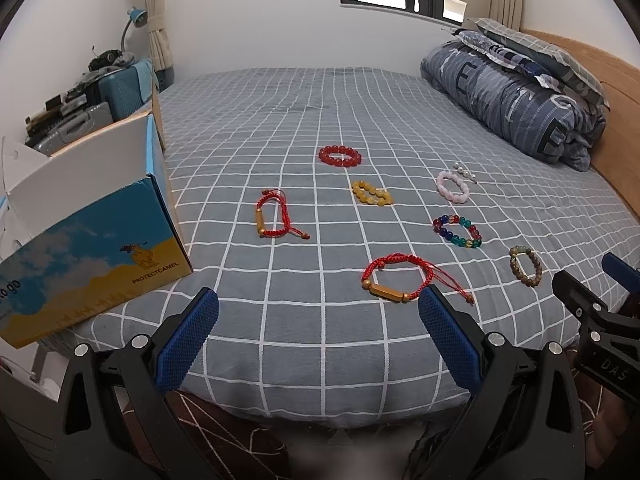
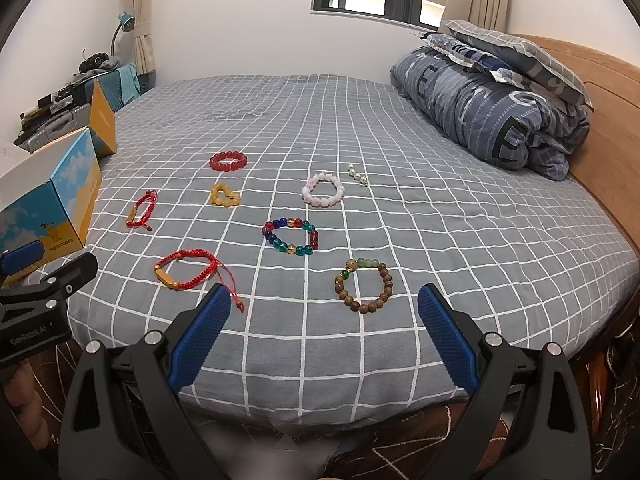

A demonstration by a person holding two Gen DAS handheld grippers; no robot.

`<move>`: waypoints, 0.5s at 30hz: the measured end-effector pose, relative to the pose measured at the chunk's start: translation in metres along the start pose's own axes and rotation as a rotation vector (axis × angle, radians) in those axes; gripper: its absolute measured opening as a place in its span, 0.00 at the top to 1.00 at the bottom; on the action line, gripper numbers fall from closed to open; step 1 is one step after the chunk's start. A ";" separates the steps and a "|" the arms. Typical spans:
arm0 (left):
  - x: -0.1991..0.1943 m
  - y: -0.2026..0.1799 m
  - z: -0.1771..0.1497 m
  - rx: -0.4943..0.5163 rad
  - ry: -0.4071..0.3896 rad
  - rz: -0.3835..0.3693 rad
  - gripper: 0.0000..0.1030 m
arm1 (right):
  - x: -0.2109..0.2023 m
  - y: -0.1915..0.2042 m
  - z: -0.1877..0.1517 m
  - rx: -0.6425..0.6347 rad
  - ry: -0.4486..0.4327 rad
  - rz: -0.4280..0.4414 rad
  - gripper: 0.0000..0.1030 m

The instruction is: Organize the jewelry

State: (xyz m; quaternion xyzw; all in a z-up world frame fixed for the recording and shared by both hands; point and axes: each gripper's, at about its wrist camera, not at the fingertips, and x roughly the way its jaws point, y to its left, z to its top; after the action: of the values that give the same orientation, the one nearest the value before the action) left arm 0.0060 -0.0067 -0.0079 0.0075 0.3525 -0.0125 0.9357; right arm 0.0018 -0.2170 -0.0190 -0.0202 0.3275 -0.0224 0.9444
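Several bracelets lie on the grey checked bed (image 1: 304,352). A red cord bracelet with a gold tube (image 1: 396,278) (image 2: 186,270) lies nearest, a second one (image 1: 272,216) (image 2: 140,210) farther left. Beyond are a red bead bracelet (image 1: 340,156) (image 2: 228,160), a yellow one (image 1: 371,193) (image 2: 225,195), a pink one (image 1: 452,187) (image 2: 323,190), a multicolour one (image 1: 457,231) (image 2: 291,236), a brown wooden one (image 1: 525,266) (image 2: 364,285) and a short pearl strand (image 1: 465,172) (image 2: 357,174). My left gripper (image 1: 318,320) and right gripper (image 2: 324,320) are open and empty at the near edge.
An open blue and yellow cardboard box (image 1: 92,240) (image 2: 52,204) stands on the bed's left edge. A folded quilt with pillows (image 1: 520,92) (image 2: 492,100) lies at the back right by the wooden headboard (image 2: 600,120). Suitcases and clutter (image 1: 92,92) sit beyond the left side.
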 end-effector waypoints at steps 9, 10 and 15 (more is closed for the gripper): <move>0.000 -0.001 -0.001 0.001 0.001 -0.017 0.05 | 0.000 -0.001 0.000 -0.001 -0.004 0.000 0.12; 0.000 -0.002 -0.001 0.000 0.000 -0.020 0.05 | 0.000 0.000 0.000 -0.001 -0.004 0.000 0.12; -0.001 -0.003 -0.001 0.003 -0.002 -0.022 0.05 | -0.001 -0.001 0.001 -0.001 -0.007 -0.001 0.12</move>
State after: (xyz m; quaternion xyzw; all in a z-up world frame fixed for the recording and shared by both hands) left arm 0.0045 -0.0093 -0.0081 0.0049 0.3518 -0.0235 0.9358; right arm 0.0018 -0.2181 -0.0172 -0.0209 0.3240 -0.0225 0.9456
